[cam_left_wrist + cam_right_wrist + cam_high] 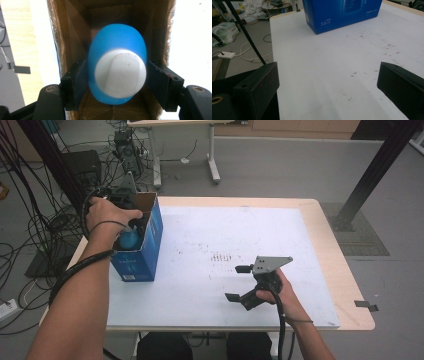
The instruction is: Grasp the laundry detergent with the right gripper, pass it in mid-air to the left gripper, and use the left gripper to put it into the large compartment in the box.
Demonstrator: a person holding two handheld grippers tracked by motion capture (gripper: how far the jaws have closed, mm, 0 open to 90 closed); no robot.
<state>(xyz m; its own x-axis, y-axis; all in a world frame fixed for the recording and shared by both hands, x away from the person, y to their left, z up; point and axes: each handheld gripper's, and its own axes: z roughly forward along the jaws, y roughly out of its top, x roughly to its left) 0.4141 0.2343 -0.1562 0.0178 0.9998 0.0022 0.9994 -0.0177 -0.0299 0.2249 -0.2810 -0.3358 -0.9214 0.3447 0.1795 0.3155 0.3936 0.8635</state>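
Gripping blue bulb [117,47] — left gripper [117,85], inside box [65,37]

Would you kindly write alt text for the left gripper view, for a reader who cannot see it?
A blue bottle with a white cap sits between the left gripper's two black jaws, inside an open cardboard box. The jaws flank the bottle closely; whether they press on it is unclear.

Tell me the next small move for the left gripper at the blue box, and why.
Probably open the left gripper a little more and lift it straight out. The blue bulb with the white cap already sits inside the open cardboard-lined box, with the jaws close on either side of it. The right gripper rests open on the table.
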